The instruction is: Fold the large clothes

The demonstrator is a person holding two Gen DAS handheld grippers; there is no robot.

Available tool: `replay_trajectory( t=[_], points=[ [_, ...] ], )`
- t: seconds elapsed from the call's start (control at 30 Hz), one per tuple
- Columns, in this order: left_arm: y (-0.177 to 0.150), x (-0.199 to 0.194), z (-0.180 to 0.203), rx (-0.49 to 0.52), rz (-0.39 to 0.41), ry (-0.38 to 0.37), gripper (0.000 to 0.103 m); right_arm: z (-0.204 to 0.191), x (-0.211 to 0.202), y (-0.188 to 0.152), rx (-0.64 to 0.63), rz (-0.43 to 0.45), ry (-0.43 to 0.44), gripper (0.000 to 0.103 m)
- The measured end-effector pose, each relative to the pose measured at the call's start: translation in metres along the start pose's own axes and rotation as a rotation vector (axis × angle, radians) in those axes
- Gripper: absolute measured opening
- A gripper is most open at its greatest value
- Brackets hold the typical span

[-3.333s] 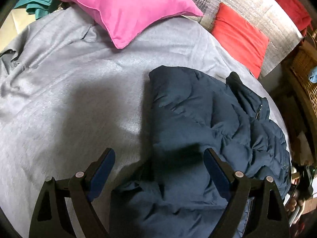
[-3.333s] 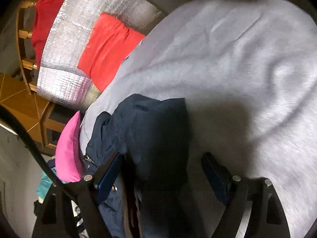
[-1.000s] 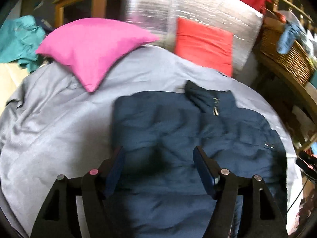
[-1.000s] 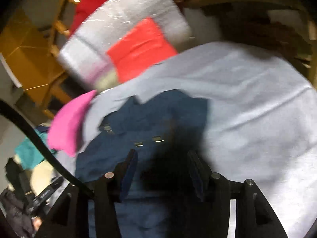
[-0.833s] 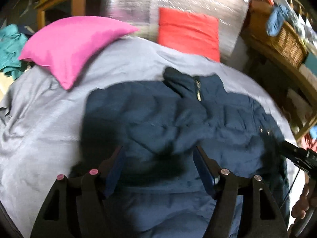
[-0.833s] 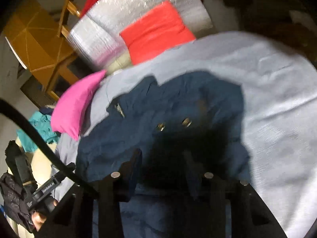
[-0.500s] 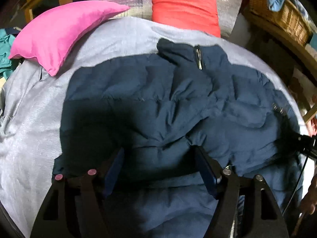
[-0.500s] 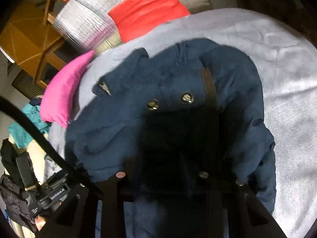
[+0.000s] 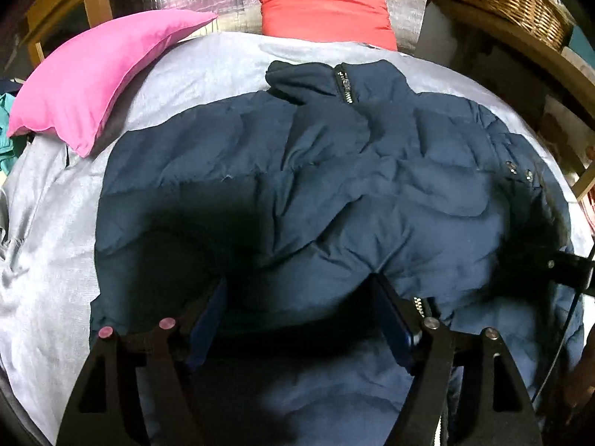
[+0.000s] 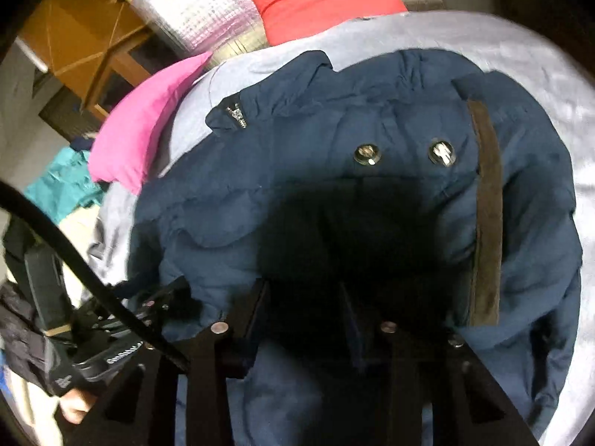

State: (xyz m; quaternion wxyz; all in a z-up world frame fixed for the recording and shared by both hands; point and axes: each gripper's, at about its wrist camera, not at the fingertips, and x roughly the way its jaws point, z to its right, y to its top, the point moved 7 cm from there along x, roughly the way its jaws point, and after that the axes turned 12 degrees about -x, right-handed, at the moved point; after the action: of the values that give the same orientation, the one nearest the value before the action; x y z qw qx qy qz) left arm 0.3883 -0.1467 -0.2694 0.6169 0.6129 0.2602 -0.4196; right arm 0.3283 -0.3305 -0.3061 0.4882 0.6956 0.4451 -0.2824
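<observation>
Left tongs (image 9: 297, 297) open, widening, jacket (image 9: 334, 186) puffing between. Right tongs (image 10: 303, 297) (jaws part-closed, just reopened slightly) w/ jacket between; grip unclear. Jacket on bed (image 9: 55, 260), bare sheet left. Brown strip (image 10: 487, 204): right view only.

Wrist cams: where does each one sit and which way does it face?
Left wrist: on the left gripper, angled down over the navy jacket on the grey bedsheet; its own fingers show, open.
Right wrist: on the right gripper, angled down at the same jacket's snaps; fingers narrower, the left gripper at lower left.
Shared: jacket, pink pillow, red pillow.
</observation>
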Motion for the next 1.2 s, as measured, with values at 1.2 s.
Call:
replay_trajectory(
  t=[1.2],
  points=[
    [-0.212,-0.143,-0.175,-0.342,0.109,0.082,0.079,0.015,-0.192,-0.161,0.089,0.314,-0.002,0.075]
  ],
)
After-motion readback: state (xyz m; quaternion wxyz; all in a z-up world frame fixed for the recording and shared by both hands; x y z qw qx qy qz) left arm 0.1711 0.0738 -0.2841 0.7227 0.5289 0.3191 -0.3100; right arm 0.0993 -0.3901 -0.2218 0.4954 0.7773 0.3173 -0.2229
